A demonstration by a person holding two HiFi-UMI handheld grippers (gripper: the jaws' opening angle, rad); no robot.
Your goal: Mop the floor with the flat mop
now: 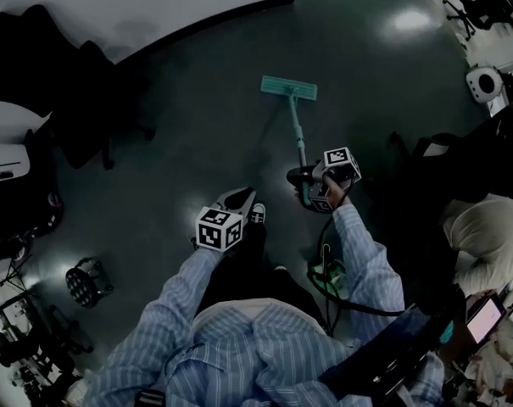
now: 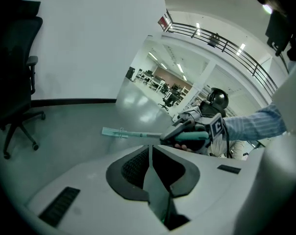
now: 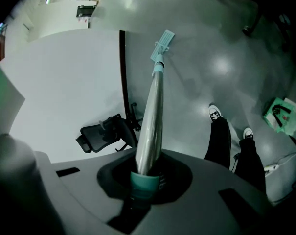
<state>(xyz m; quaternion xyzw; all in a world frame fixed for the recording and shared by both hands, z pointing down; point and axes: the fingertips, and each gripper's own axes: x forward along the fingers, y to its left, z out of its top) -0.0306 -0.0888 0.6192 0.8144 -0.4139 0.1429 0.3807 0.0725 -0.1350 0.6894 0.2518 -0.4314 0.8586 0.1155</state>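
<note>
The flat mop has a teal head lying flat on the dark grey floor, with its pole slanting back to my right gripper. That gripper is shut on the teal grip at the pole's end, and the silver pole runs away to the head. My left gripper hangs lower left of the mop, away from it. Its jaws are shut with nothing between them. In the left gripper view the mop head and the right gripper lie ahead.
A black office chair stands at the left near the white wall. The person's shoes are by the left gripper. A small round black object sits on the floor lower left. Bags and a seated person crowd the right.
</note>
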